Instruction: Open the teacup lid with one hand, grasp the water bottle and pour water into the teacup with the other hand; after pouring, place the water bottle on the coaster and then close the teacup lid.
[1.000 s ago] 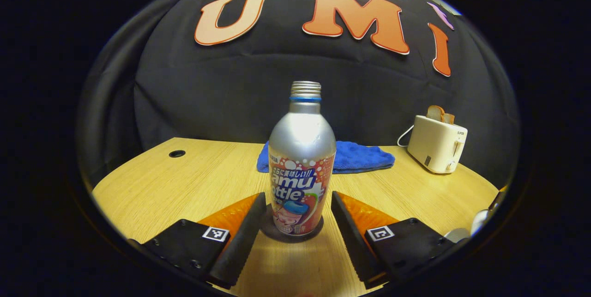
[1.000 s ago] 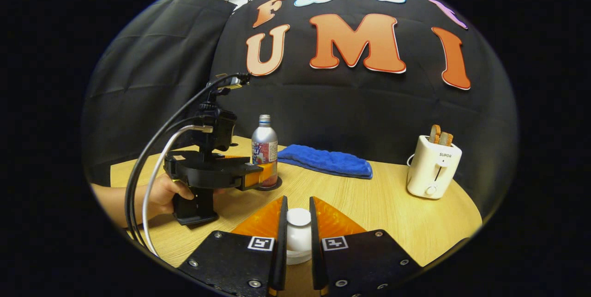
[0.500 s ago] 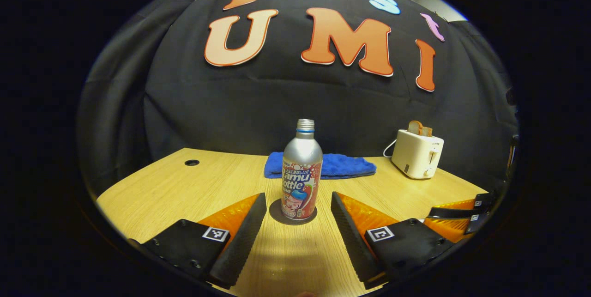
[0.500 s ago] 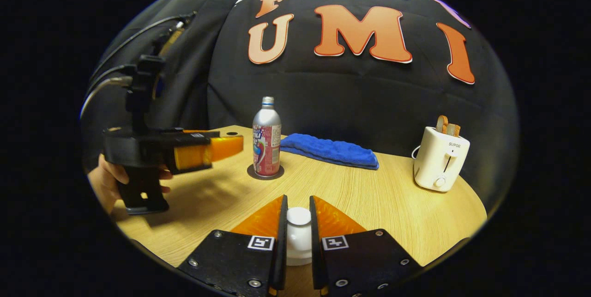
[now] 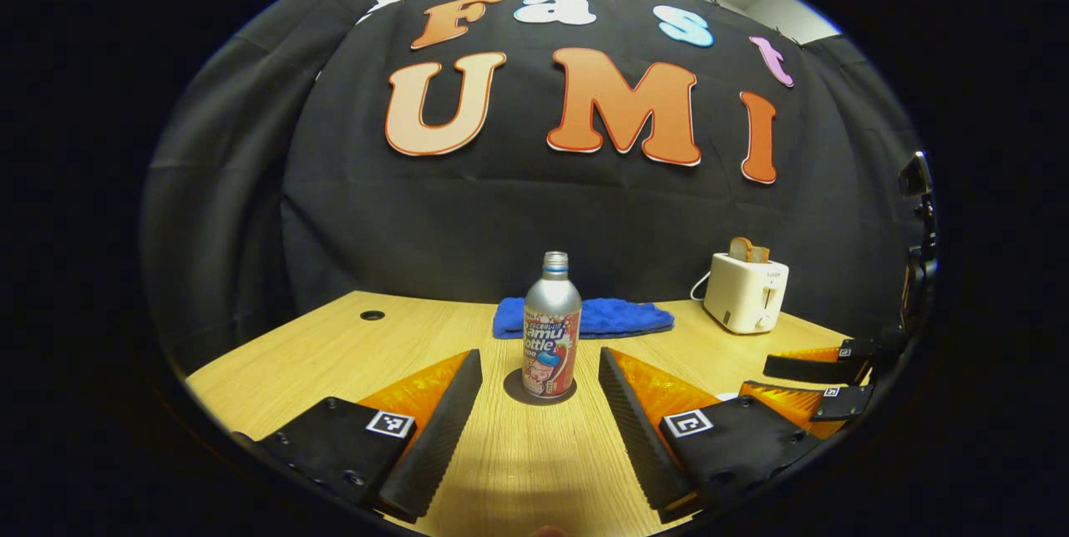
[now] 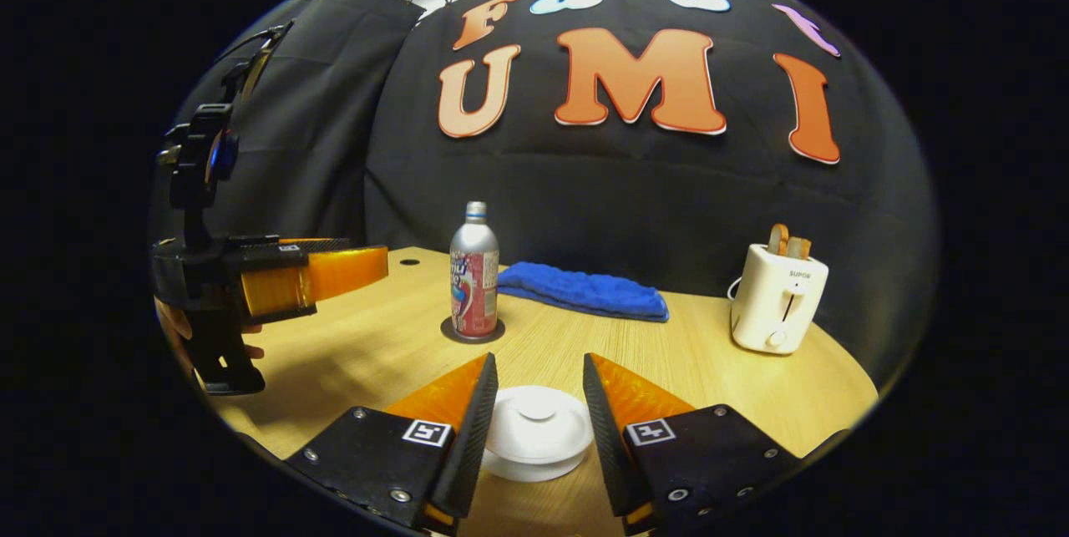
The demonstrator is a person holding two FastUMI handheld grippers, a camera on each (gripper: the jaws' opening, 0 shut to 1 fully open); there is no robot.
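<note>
Both jaws stand apart: the right gripper [image 6: 534, 391] straddles the white lid [image 6: 535, 430], seemingly untouched. Toaster [image 6: 778, 298] reads "SUPOR"; the bottle [image 5: 551, 326] on its coaster [image 5: 539, 391] stands well ahead of the left gripper [image 5: 539, 374].

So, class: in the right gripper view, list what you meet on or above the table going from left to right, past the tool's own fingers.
Left tool → water bottle on its coaster → blue towel → toaster.

Both orange-fingered black grippers, left [image 5: 540, 416] and right [image 6: 534, 428], are held level, jaws spread apart.
</note>
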